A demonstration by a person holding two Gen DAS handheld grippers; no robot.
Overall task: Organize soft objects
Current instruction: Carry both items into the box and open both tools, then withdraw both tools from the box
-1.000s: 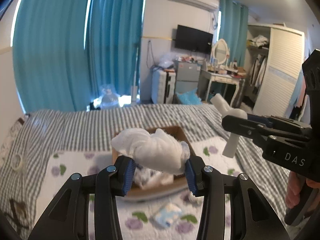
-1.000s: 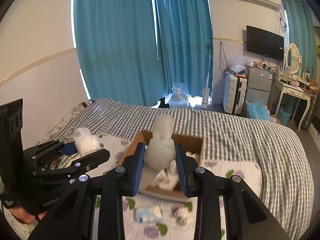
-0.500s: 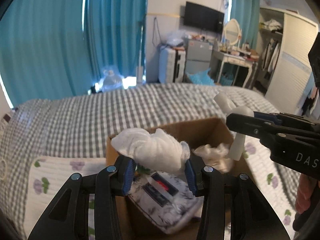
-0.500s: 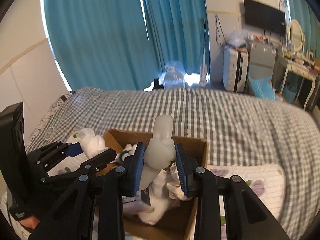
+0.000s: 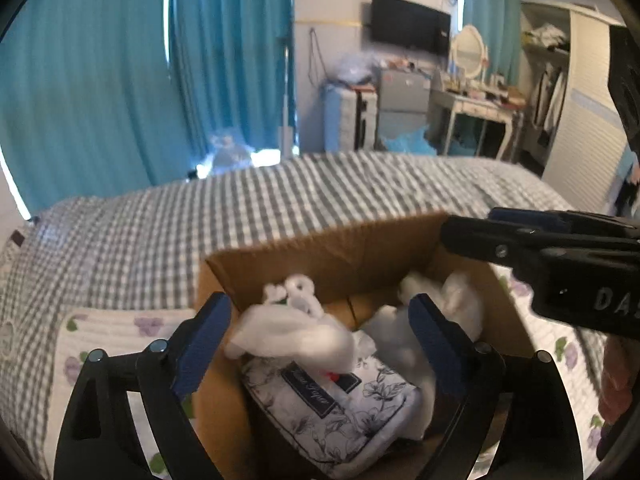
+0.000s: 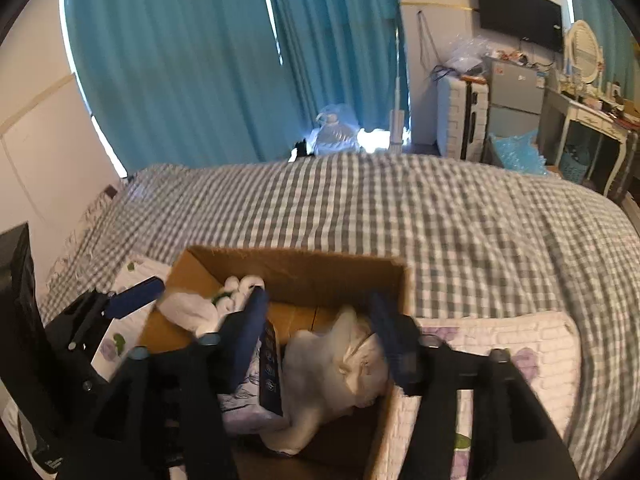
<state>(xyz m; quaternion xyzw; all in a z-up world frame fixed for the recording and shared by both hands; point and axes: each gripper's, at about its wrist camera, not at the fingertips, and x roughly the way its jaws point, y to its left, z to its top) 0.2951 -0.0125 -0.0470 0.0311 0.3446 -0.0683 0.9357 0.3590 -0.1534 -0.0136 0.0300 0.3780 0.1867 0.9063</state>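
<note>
A brown cardboard box (image 5: 320, 252) stands on the bed and holds soft things. My left gripper (image 5: 320, 340) is open over it, and a white rolled cloth (image 5: 292, 334) lies loose between its fingers on a floral pouch (image 5: 340, 412). My right gripper (image 6: 320, 336) is open over the same box (image 6: 304, 268), with a pale soft toy (image 6: 340, 364) loose below its fingers. The right gripper also shows in the left wrist view (image 5: 472, 236), and the left gripper in the right wrist view (image 6: 132, 296).
The box rests on a white quilted mat with purple flowers (image 6: 500, 344) over a grey checked bedspread (image 6: 400, 216). Teal curtains (image 6: 200, 60), a fridge, a dressing table and a wardrobe (image 5: 580, 92) stand beyond the bed.
Both grippers came down over the box and opened. The white cloth left the left gripper and the pale toy left the right gripper; both now lie in the box.
</note>
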